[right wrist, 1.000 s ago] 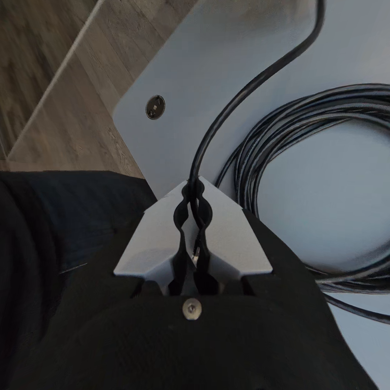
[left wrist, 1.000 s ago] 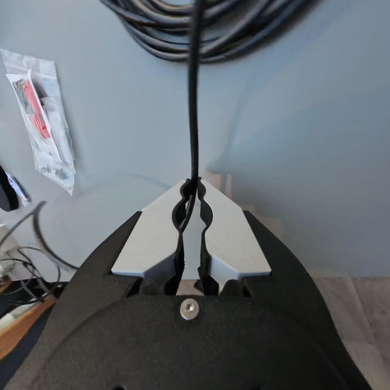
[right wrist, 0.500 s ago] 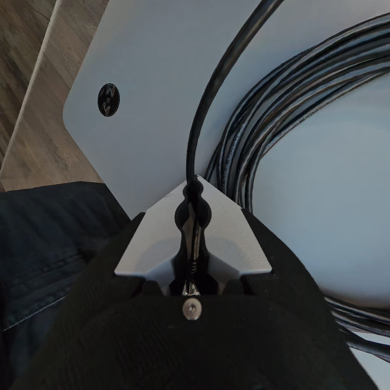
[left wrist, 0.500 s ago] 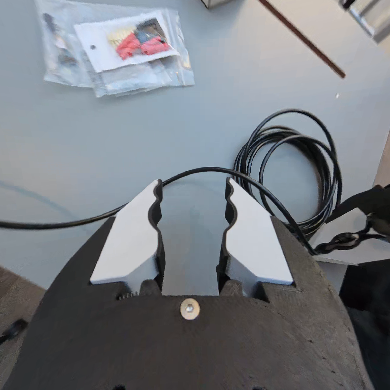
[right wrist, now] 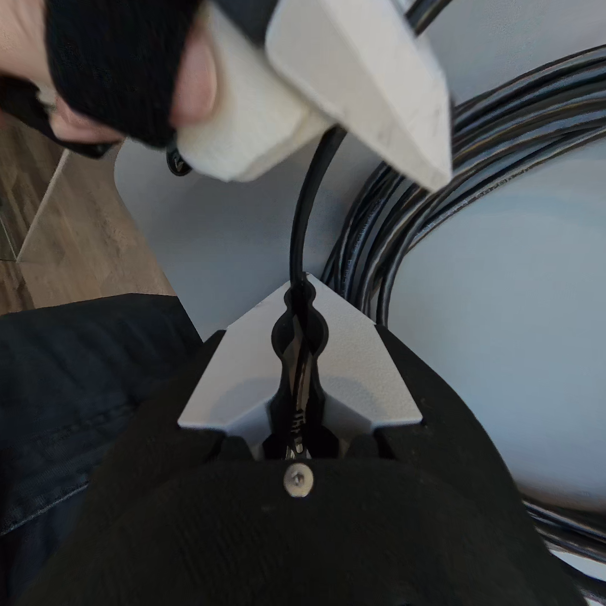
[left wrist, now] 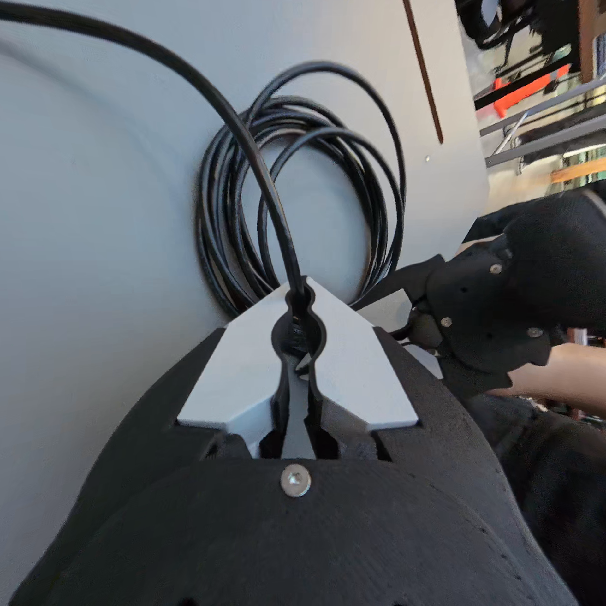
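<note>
Left wrist view: left gripper [left wrist: 300, 290] is closed on the black cable [left wrist: 229, 111], pinched right at the fingertips. The free run of cable arcs up and off to the top left. Something dark sits in the round notch behind the tips, but it is too dim to make out. Behind the tips lies the cable coil [left wrist: 300, 203], several loops flat on the grey table [left wrist: 82, 213], touching or just beyond the fingertips. The right gripper [left wrist: 393, 306] shows at the right edge, low, near the coil's right side; its black body is held by a gloved hand [left wrist: 557, 249]. Bare forearm [left wrist: 557, 373] below it. A thin dark strip [left wrist: 423, 72] runs across the table top right. Shelving with orange parts [left wrist: 524, 88] is in the far right background.

Right wrist view: right gripper [right wrist: 300, 287] is clamped on the same black cable [right wrist: 301, 229]. The cable passes between the fingers lengthwise, with a shiny section showing in the notches back toward the screw. From the tips the cable rises to the other gripper's pale fingers [right wrist: 360, 82] at top, very close and blurred; I cannot tell from here whether those fingers are closed. A hand in a black fingerless glove [right wrist: 108, 65] is at top left behind them. Coil [right wrist: 442, 203] lies just right of the tips on the table [right wrist: 229, 236]. A round black insert [right wrist: 175, 164] sits near the table corner, half hidden. Wood floor [right wrist: 75, 229] left, dark denim [right wrist: 65, 377] lower left.
</note>
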`<action>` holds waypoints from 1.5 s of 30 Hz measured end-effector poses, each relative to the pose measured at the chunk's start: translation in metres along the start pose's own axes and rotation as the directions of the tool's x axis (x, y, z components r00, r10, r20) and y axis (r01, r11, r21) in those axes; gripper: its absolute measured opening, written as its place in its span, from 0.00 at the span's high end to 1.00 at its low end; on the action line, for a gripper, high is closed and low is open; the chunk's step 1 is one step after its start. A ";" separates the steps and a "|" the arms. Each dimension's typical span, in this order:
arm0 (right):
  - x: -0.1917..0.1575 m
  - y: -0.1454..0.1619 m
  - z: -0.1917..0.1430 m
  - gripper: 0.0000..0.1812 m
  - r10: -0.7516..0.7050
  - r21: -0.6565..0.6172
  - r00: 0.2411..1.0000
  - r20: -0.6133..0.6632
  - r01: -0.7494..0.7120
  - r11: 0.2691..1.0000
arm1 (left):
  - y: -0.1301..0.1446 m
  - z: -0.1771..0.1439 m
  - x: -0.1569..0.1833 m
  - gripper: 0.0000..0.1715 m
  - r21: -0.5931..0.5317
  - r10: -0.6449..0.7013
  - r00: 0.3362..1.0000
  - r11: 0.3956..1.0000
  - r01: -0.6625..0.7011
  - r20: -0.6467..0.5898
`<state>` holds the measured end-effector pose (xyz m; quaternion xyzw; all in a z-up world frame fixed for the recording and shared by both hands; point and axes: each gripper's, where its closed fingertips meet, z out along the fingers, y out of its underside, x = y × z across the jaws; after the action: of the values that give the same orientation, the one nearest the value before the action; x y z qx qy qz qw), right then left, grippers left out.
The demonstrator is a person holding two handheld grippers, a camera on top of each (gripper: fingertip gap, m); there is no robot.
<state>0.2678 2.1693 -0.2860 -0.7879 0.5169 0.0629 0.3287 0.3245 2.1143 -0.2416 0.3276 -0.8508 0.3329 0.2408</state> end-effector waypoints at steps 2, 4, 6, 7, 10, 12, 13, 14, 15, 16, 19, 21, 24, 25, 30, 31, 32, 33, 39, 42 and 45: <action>-0.001 0.001 -0.001 1.00 0.025 0.005 0.999 0.024 -0.025 1.000 | 0.012 0.010 0.000 1.00 -0.019 0.031 0.999 0.999 -0.030 0.032; -0.005 -0.002 -0.007 0.93 0.057 0.051 0.996 0.064 -0.060 0.997 | 0.014 0.013 -0.003 1.00 0.007 0.017 0.999 1.000 -0.017 0.050; -0.004 -0.012 -0.024 0.88 0.099 0.150 0.990 0.096 -0.113 0.982 | 0.015 0.014 -0.008 1.00 0.029 -0.021 0.998 0.999 0.020 0.055; -0.004 -0.019 -0.038 0.85 0.120 0.196 0.985 0.123 -0.142 0.970 | 0.017 0.015 -0.009 1.00 0.036 -0.029 0.999 0.999 0.028 0.045; 0.012 -0.061 -0.099 0.80 0.122 0.408 0.983 0.138 -0.168 0.897 | 0.021 0.016 -0.012 1.00 0.080 -0.033 0.999 0.996 0.030 0.038; 0.047 -0.103 -0.128 0.72 0.207 0.567 0.970 0.125 -0.241 0.788 | 0.021 0.015 -0.012 1.00 0.112 -0.024 0.998 0.994 0.018 0.050; 0.065 -0.118 -0.122 0.69 0.275 0.532 0.949 0.156 -0.315 0.786 | 0.020 0.016 -0.012 1.00 0.126 -0.014 0.998 0.992 0.007 0.057; 0.077 -0.124 -0.101 0.66 0.345 0.389 0.913 0.219 -0.405 0.827 | 0.020 0.016 -0.012 1.00 0.142 -0.006 0.998 0.990 -0.003 0.061; 0.084 -0.136 -0.081 0.64 0.382 0.273 0.880 0.283 -0.456 0.847 | 0.020 0.017 -0.012 1.00 0.157 0.002 0.998 0.988 -0.011 0.062; 0.091 -0.145 -0.062 0.63 0.430 0.189 0.846 0.315 -0.500 0.845 | 0.020 0.017 -0.012 1.00 0.169 0.007 0.998 0.985 -0.018 0.063; 0.112 -0.153 -0.018 0.66 0.581 0.026 0.755 0.303 -0.616 0.787 | 0.020 0.017 -0.013 1.00 0.178 0.046 0.996 0.982 -0.060 0.080; 0.094 -0.163 -0.011 0.78 0.667 -0.145 0.575 0.473 -0.696 0.703 | 0.020 0.018 -0.012 1.00 0.178 0.078 0.993 0.980 -0.093 0.090; 0.080 -0.206 -0.040 0.87 0.631 -0.304 0.152 0.761 -0.775 0.554 | 0.020 0.018 -0.014 1.00 0.194 0.034 0.997 0.980 -0.045 0.064; 0.086 -0.217 -0.052 0.91 0.577 -0.295 0.097 0.811 -0.785 0.546 | 0.020 0.018 -0.014 1.00 0.196 0.007 0.999 0.980 -0.017 0.050; 0.115 -0.281 -0.119 0.92 0.366 -0.171 0.093 0.926 -0.762 0.625 | 0.020 0.019 -0.016 1.00 0.203 -0.036 0.997 0.979 0.020 0.074; 0.116 -0.296 -0.135 0.92 0.334 -0.165 0.084 0.939 -0.741 0.650 | 0.019 0.019 -0.016 1.00 0.207 -0.051 0.995 0.978 0.033 0.081; 0.118 -0.311 -0.152 0.90 0.306 -0.154 0.082 0.949 -0.725 0.672 | 0.019 0.019 -0.016 1.00 0.210 -0.066 0.994 0.977 0.046 0.090; 0.119 -0.327 -0.169 0.89 0.275 -0.134 0.087 0.957 -0.711 0.691 | 0.019 0.020 -0.016 1.00 0.210 -0.077 0.992 0.976 0.054 0.102; 0.120 -0.417 -0.275 0.81 0.097 0.006 0.112 0.989 -0.683 0.731 | 0.013 0.024 -0.017 1.00 0.197 -0.089 0.983 0.979 0.056 0.163; 0.123 -0.459 -0.324 0.78 0.044 0.113 0.213 0.976 -0.669 0.734 | 0.011 0.027 -0.018 1.00 0.182 -0.087 0.979 0.982 0.054 0.182; 0.120 -0.503 -0.385 0.79 -0.021 0.217 0.297 0.955 -0.646 0.732 | 0.010 0.030 -0.019 1.00 0.172 -0.085 0.979 0.984 0.053 0.187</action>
<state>0.6606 1.9772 0.1878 -0.3470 0.3876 0.3975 0.7559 0.3243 2.1058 -0.2775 0.4067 -0.8275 0.3608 0.1402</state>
